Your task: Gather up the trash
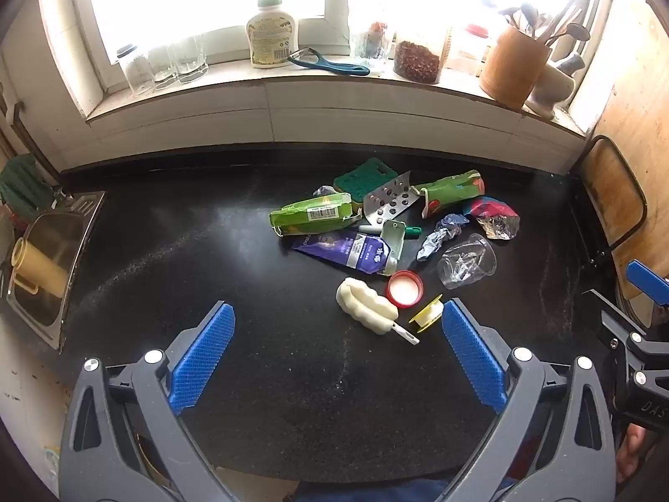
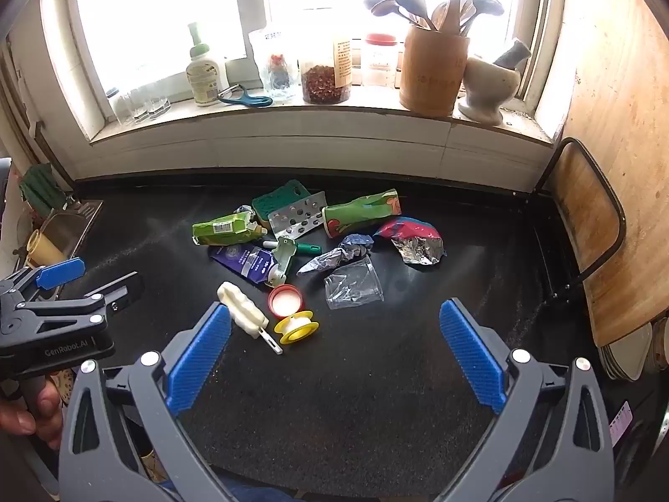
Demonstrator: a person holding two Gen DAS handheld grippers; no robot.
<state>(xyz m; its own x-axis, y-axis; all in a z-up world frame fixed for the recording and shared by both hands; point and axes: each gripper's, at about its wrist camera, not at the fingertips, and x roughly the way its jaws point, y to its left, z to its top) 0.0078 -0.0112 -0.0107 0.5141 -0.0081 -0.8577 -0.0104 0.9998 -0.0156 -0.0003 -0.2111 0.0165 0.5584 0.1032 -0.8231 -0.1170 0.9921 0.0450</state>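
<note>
- Fingers of the left gripper (image 1: pixel 338 326) stand wide apart with nothing between them, low over the black counter (image 1: pixel 292 397); the right gripper (image 2: pixel 334 326) is spread just as wide and is also empty.
- Just ahead of the left fingers, toward the right one, lie a white sponge brush (image 1: pixel 368 305), a red lid (image 1: pixel 404 288) and a yellow tape spool (image 1: pixel 426 313), close together.
- In the right view the same brush (image 2: pixel 244 309) lies just beside the left finger tip, with the spool (image 2: pixel 297 326) next to it.
- Beyond these sits a crushed clear cup (image 1: pixel 466 267) and a purple pouch (image 1: pixel 347 251).
- Farther on, the trash pile holds a green carton (image 1: pixel 311 213), a pill blister sheet (image 1: pixel 391 203), a green sponge (image 1: pixel 363 178), a green paper cup (image 1: pixel 453 192) on its side and a red and blue foil wrapper (image 1: pixel 495 215).
- Farthest, on the windowsill (image 1: pixel 334 83), stand a bottle (image 1: pixel 271 37), glasses (image 1: pixel 175 62) and a wooden utensil holder (image 1: pixel 514 67).
</note>
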